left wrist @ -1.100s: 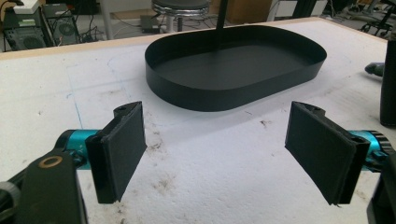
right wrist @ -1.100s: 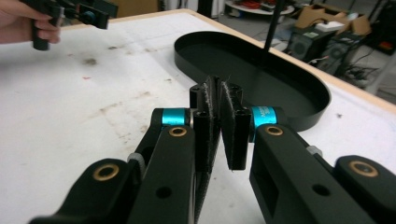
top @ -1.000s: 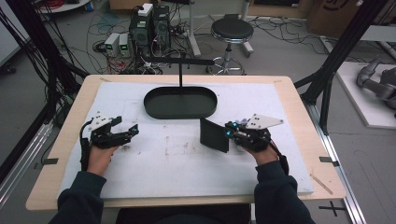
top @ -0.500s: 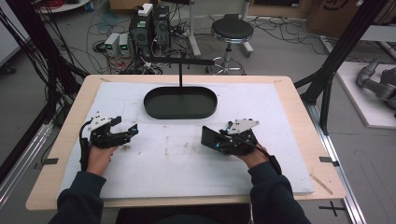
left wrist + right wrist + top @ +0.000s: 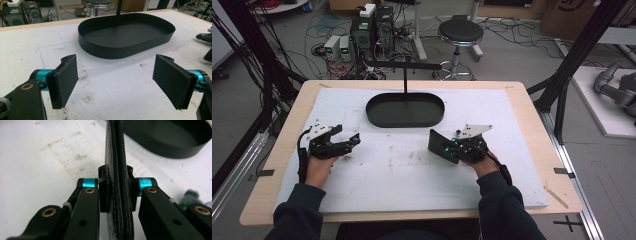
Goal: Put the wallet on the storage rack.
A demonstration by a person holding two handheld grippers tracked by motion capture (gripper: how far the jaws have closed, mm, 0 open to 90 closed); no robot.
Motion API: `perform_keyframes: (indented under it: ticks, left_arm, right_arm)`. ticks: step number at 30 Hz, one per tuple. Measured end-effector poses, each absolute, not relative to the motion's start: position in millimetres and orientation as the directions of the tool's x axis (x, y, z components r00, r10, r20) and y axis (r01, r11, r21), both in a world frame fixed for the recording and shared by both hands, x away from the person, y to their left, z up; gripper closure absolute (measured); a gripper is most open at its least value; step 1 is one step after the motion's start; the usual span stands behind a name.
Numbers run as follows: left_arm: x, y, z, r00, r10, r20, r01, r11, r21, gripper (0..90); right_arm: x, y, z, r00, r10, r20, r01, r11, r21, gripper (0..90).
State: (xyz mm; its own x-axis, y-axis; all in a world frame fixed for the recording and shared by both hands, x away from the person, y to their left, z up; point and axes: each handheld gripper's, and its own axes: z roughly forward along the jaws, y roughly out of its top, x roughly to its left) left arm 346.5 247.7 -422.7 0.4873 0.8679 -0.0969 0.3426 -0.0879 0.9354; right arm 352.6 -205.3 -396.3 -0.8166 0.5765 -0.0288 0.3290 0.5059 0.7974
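A black leather wallet (image 5: pixel 438 143) stands on edge on the white foam board, right of centre. My right gripper (image 5: pixel 453 148) is shut on it. In the right gripper view the folded wallet (image 5: pixel 116 150) runs up between the two pads, which press on both its sides; the jaws have just been closing on it. My left gripper (image 5: pixel 350 142) rests at the left of the board, open, with nothing between its pads (image 5: pixel 65 80). A black oval tray (image 5: pixel 371 116) lies at the back centre, beyond both grippers.
A thin black post with a crossbar (image 5: pixel 405 75) rises from the tray's far side. The tray's wall (image 5: pixel 120 51) is a short way ahead of the left gripper. The wooden table edge (image 5: pixel 532 120) frames the stained foam board (image 5: pixel 402 170).
The right hand shifted slightly to the left and down with the wallet, whose face now shows narrower and more tilted. The left gripper has stayed where it was.
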Motion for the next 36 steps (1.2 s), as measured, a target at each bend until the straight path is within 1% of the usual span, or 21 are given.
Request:
perform_keyframes:
  ticks: [4, 5, 7, 8, 10, 12, 13, 14, 17, 21, 26, 27, 33, 35, 36]
  left_arm:
    - [347, 248, -423, 0.488, 0.868, -0.097, 0.342, -0.087, 0.936, 20.1]
    - [347, 248, -423, 0.488, 0.867, -0.099, 0.342, -0.086, 0.936, 20.1]
    - [347, 248, -423, 0.490, 0.866, -0.102, 0.342, -0.084, 0.936, 20.1]
    - [347, 248, -423, 0.490, 0.866, -0.100, 0.342, -0.085, 0.936, 20.1]
    - [347, 248, -423, 0.491, 0.865, -0.101, 0.341, -0.084, 0.936, 20.1]
    - [347, 248, -423, 0.493, 0.864, -0.103, 0.343, -0.084, 0.935, 20.1]
    - [347, 247, -423, 0.495, 0.863, -0.102, 0.343, -0.086, 0.935, 20.1]
    - [347, 247, -423, 0.496, 0.863, -0.103, 0.342, -0.085, 0.936, 20.1]
    - [347, 247, -423, 0.496, 0.862, -0.104, 0.341, -0.083, 0.936, 20.1]
    - [347, 248, -423, 0.497, 0.861, -0.107, 0.343, -0.081, 0.936, 20.1]
    - [347, 247, -423, 0.502, 0.858, -0.107, 0.341, -0.082, 0.937, 20.1]
    - [347, 248, -423, 0.502, 0.858, -0.108, 0.341, -0.081, 0.937, 20.1]
    - [348, 249, -424, 0.502, 0.857, -0.115, 0.341, -0.074, 0.937, 20.1]
    - [348, 248, -424, 0.503, 0.856, -0.116, 0.342, -0.073, 0.937, 20.0]
    - [348, 248, -424, 0.504, 0.856, -0.114, 0.341, -0.076, 0.937, 20.1]
  right_arm:
    - [361, -201, -384, -0.800, 0.600, -0.011, 0.331, 0.455, 0.827, 78.8]
    - [371, -196, -377, -0.775, 0.632, -0.004, 0.340, 0.422, 0.841, 78.6]
    - [376, -194, -373, -0.765, 0.644, 0.001, 0.344, 0.407, 0.846, 78.5]
    - [388, -188, -367, -0.750, 0.661, 0.004, 0.351, 0.392, 0.850, 78.6]
    - [395, -185, -364, -0.743, 0.669, -0.001, 0.349, 0.389, 0.853, 78.6]
    - [408, -178, -358, -0.733, 0.681, 0.011, 0.363, 0.377, 0.852, 78.6]
    - [422, -171, -354, -0.722, 0.691, 0.018, 0.371, 0.366, 0.854, 78.6]
    - [422, -171, -354, -0.722, 0.691, 0.018, 0.371, 0.366, 0.854, 78.6]
    - [442, -159, -351, -0.697, 0.717, 0.011, 0.389, 0.365, 0.846, 78.7]
    - [469, -142, -358, -0.646, 0.763, -0.026, 0.406, 0.373, 0.834, 78.6]
    - [485, -133, -367, -0.613, 0.789, -0.043, 0.429, 0.378, 0.820, 78.7]
    - [490, -130, -373, -0.596, 0.801, -0.060, 0.413, 0.369, 0.832, 78.7]
    - [503, -123, -382, -0.571, 0.818, -0.074, 0.436, 0.378, 0.817, 78.7]
    - [506, -119, -385, -0.565, 0.819, -0.096, 0.434, 0.394, 0.810, 78.7]
    - [509, -116, -390, -0.552, 0.824, -0.126, 0.434, 0.414, 0.800, 78.7]
